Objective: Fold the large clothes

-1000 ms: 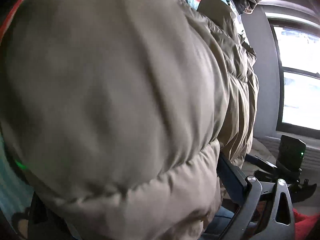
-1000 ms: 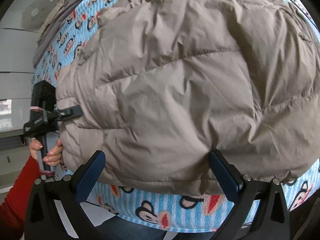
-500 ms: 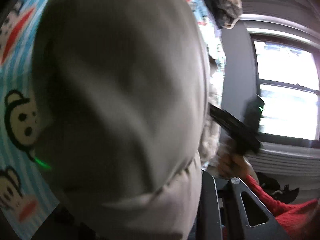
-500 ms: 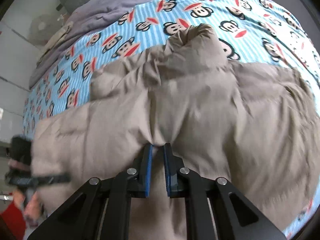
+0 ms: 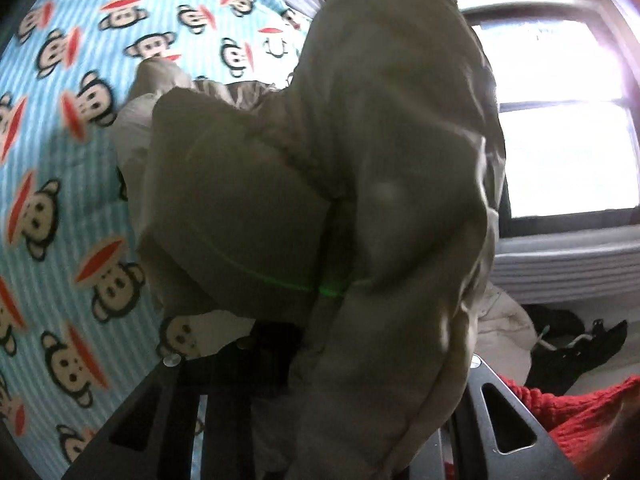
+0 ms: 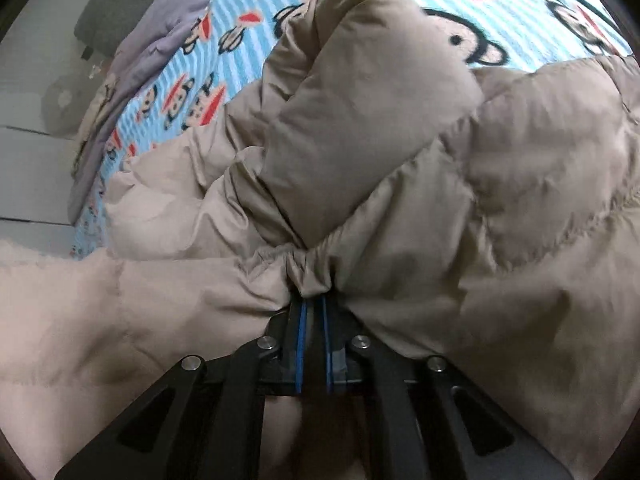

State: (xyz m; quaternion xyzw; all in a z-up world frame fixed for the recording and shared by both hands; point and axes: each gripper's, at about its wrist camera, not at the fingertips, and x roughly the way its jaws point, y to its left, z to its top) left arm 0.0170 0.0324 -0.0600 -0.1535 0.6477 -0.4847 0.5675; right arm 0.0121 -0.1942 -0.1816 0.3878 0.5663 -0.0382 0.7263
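A large beige puffer jacket (image 6: pixel 460 184) lies bunched on a bed with a blue monkey-print blanket (image 6: pixel 520 12). My right gripper (image 6: pixel 314 304) is shut on a pinched fold of the jacket's edge, its blue pads close together. In the left wrist view the jacket (image 5: pixel 360 160) hangs lifted in front of the camera and drapes over my left gripper (image 5: pixel 320 344). The left fingertips are hidden under the cloth, so its grip cannot be read. The blanket (image 5: pixel 60 160) shows to the left.
A bright window (image 5: pixel 560 128) and a radiator (image 5: pixel 568 264) are at the right of the left wrist view, with dark items (image 5: pixel 572 344) on the floor. A red sleeve (image 5: pixel 580 412) is at the lower right. A purple cover (image 6: pixel 160 40) and grey pillows (image 6: pixel 112 4) lie at the bed's far side.
My right gripper closed on the jacket's edge and pulled it up. My left gripper lifted the jacket off the bed, exposing the blanket at left.
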